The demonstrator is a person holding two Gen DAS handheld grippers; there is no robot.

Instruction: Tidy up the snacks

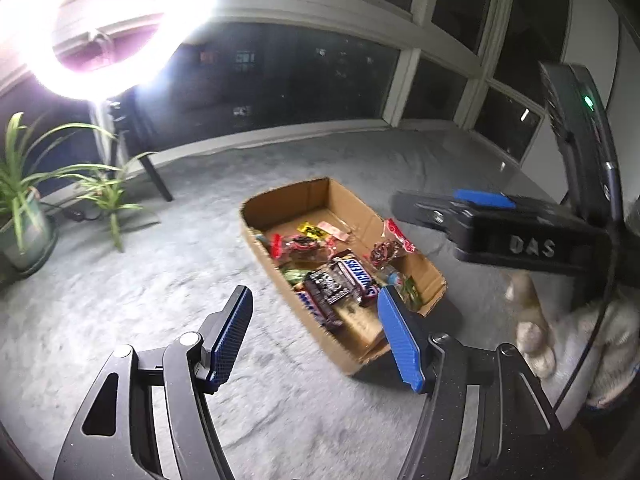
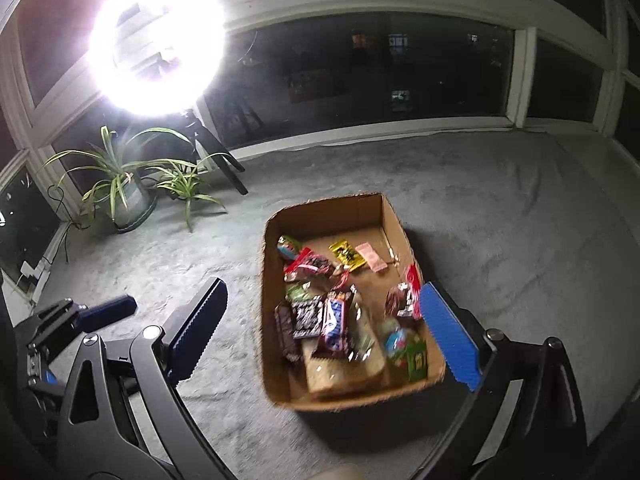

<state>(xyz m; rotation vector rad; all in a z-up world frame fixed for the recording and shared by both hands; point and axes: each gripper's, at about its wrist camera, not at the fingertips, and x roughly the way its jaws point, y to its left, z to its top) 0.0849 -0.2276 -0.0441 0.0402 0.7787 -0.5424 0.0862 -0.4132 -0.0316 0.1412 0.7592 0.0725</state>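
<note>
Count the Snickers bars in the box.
2 show. One Snickers bar lies on top of the pile in the cardboard box; a second Snickers bar lies partly buried against the box's left wall. More may be hidden under other wrappers.

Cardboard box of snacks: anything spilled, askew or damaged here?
Nothing spilled: every snack visible lies inside the box, none on the grey carpet. They are jumbled, with the Snickers bar lying across other wrappers. Both the left gripper and right gripper are open and empty.
</note>
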